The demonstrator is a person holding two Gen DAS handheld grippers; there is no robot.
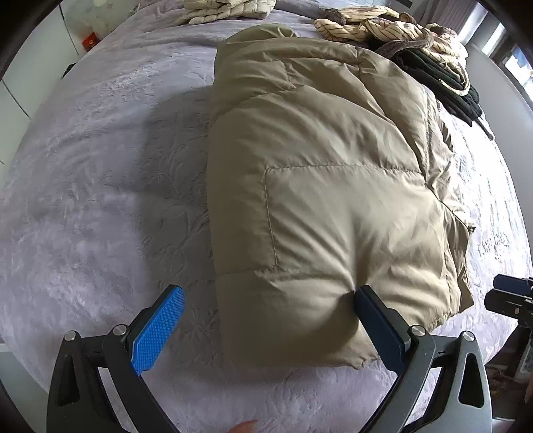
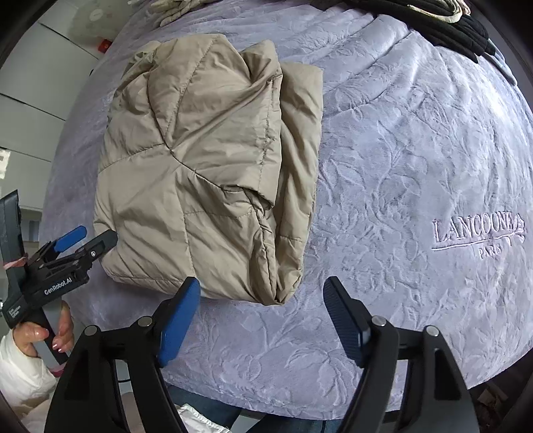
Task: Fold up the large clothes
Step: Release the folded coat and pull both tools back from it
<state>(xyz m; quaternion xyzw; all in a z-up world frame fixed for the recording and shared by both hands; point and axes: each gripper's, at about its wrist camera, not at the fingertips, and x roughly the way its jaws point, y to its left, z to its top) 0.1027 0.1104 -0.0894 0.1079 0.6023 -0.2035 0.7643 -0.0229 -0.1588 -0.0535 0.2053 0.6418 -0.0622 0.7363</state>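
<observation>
A tan puffer jacket (image 1: 319,186) lies folded on the lavender bedspread (image 1: 100,200). My left gripper (image 1: 268,296) is open, its right finger (image 1: 376,319) pressing into the jacket's near edge and its blue left pad (image 1: 160,329) over the bedspread. In the right wrist view the jacket (image 2: 206,173) lies at centre left. My right gripper (image 2: 261,299) is open and empty just in front of the jacket's near corner. The left gripper (image 2: 86,239) shows there at the jacket's left edge, held by a hand (image 2: 50,336).
A pile of striped and dark clothes (image 1: 416,43) lies at the far right of the bed, and cream quilted clothing (image 1: 226,10) at the far middle. White cupboards (image 2: 30,83) stand left of the bed. The bedspread bears an embroidered logo (image 2: 476,233).
</observation>
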